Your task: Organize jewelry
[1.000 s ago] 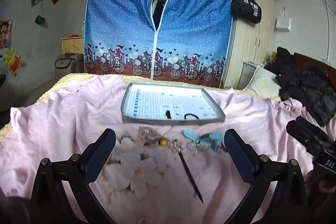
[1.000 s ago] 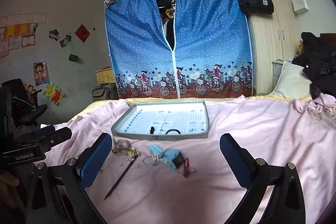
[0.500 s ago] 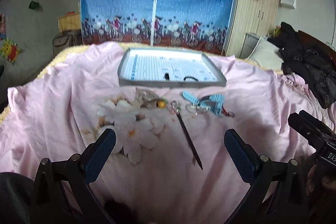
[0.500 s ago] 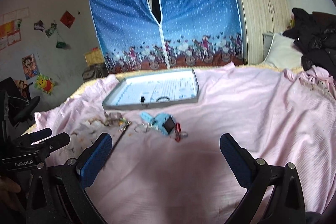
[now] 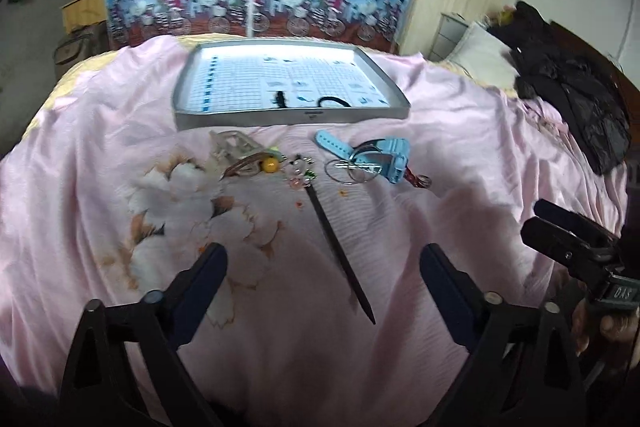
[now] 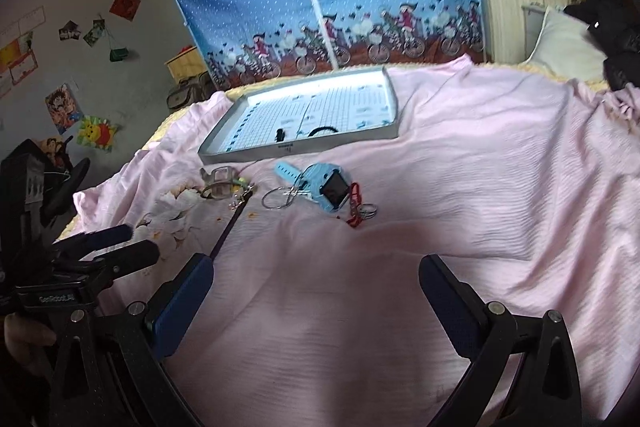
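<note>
A pink sheet is covering the bed, jewelry lying loose just before the grey tray. Both the left gripper and right gripper are gaping wide, empty. The hair stick risks sinking into soft folds, slipping any pinch.

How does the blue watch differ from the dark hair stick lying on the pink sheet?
The blue watch is light blue and chunky, with a dark square screen; the hair stick is dark, thin and straight. The watch lies close to the tray, while the hair stick reaches toward the left tongs. The hair stick has beads at one end; the watch lies among metal rings. Both rest loose on the sheet, outside the tray.
</note>
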`<move>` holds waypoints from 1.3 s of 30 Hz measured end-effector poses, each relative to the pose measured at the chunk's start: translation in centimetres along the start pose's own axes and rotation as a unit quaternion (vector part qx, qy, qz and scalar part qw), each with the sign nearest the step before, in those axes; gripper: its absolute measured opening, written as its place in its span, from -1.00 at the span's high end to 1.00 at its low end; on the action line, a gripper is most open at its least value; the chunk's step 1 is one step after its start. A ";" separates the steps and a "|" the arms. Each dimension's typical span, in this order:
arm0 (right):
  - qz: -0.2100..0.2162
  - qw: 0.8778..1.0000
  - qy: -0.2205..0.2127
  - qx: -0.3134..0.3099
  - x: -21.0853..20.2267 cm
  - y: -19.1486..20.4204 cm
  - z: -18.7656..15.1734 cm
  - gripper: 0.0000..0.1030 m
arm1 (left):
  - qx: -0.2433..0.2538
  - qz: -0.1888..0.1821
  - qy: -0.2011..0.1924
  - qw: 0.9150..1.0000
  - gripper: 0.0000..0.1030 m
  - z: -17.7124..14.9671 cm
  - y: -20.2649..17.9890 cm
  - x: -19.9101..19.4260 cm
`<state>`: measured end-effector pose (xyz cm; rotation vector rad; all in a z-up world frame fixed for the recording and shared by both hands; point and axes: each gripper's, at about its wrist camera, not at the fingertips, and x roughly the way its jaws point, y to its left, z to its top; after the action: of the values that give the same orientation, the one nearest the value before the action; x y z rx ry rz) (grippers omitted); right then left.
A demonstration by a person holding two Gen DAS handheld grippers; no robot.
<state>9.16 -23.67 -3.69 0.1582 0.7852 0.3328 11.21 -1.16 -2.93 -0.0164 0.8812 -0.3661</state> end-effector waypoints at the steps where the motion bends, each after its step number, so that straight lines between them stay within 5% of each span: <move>1: 0.006 1.000 0.005 0.002 0.3 0.0 0.2 -1.00 | 0.007 -0.007 0.008 1.000 -0.59 0.4 0.1 0.3; 4: 0.026 0.999 0.021 0.004 1.2 -0.3 1.0 -0.87 | 0.007 -0.032 0.036 0.999 -0.26 1.2 0.5 1.7; 8: 0.056 0.997 0.059 0.019 3.6 -1.1 1.9 -0.42 | 0.006 -0.062 0.074 0.995 0.01 2.4 0.9 4.0; 12: 0.086 0.990 0.101 0.049 6.2 -2.1 2.2 -0.09 | -0.011 -0.080 0.104 0.991 0.21 3.4 1.5 6.1; 21: 0.091 0.989 0.116 -0.003 9.2 -0.4 3.6 0.33 | -0.074 -0.113 0.151 0.979 0.56 4.6 3.9 9.1; 34: 0.095 0.987 0.133 0.008 12.3 -0.6 4.6 0.41 | -0.116 -0.105 0.152 0.976 0.56 5.9 6.3 10.7; 39: 0.096 0.986 0.139 0.006 13.0 -0.5 4.6 0.41 | -0.102 -0.072 0.139 0.982 0.56 6.0 6.0 10.3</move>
<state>21.09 -19.65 -9.28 0.2027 1.0515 0.5413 23.52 0.36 -7.79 -0.2248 1.1958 -0.4175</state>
